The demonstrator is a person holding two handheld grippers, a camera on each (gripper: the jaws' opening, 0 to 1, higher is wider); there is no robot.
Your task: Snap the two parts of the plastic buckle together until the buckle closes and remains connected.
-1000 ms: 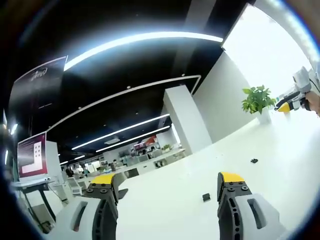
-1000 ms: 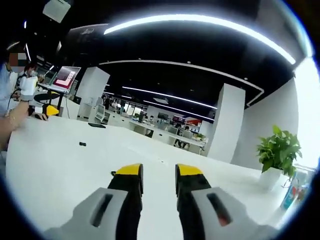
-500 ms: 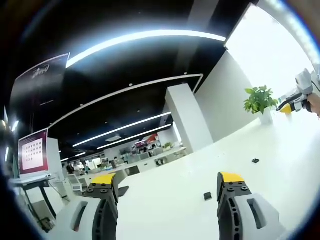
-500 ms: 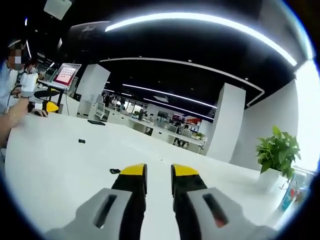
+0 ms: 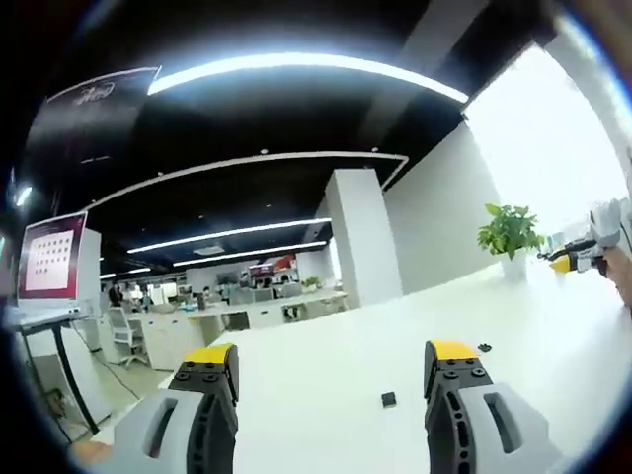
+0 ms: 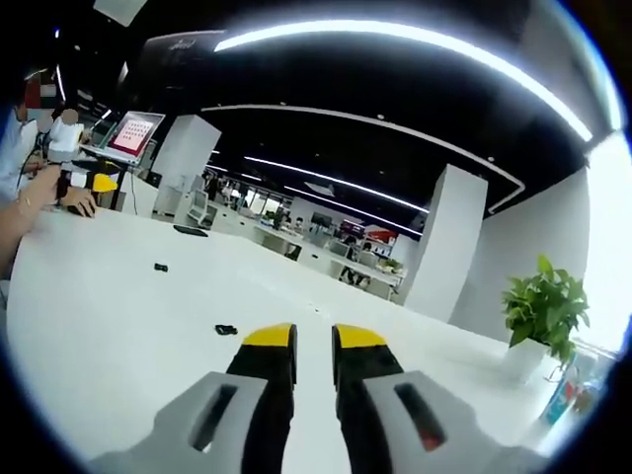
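i have a wide white tabletop (image 5: 553, 326) under both tools, running back toward a pillar and open office. by my judgement the task has barely started: the two buckle pieces lie apart on the tabletop, neither one is picked up, so grasping, lining up and snapping are all left. my left gripper (image 5: 331, 360) stands wide open with nothing between its yellow-tipped jaws; my right gripper (image 6: 314, 341) has its jaws drawn almost together with just a thin gap, and it holds nothing as far as i can see. the potted plant (image 5: 509, 229) sits near the far edge of the tabletop. in the left gripper view, one small dark buckle piece (image 5: 389, 400) lies close in front, between the two jaws, and the second buckle piece (image 5: 484, 347) lies farther out toward the plant; the right gripper shows tiny against the right side. the right gripper view gives what the other cannot: the same two pieces from the opposite side, one just left of the jaw tips and one well beyond it toward the far left edge, plus a person's forearm (image 6: 25, 212) resting at that edge.
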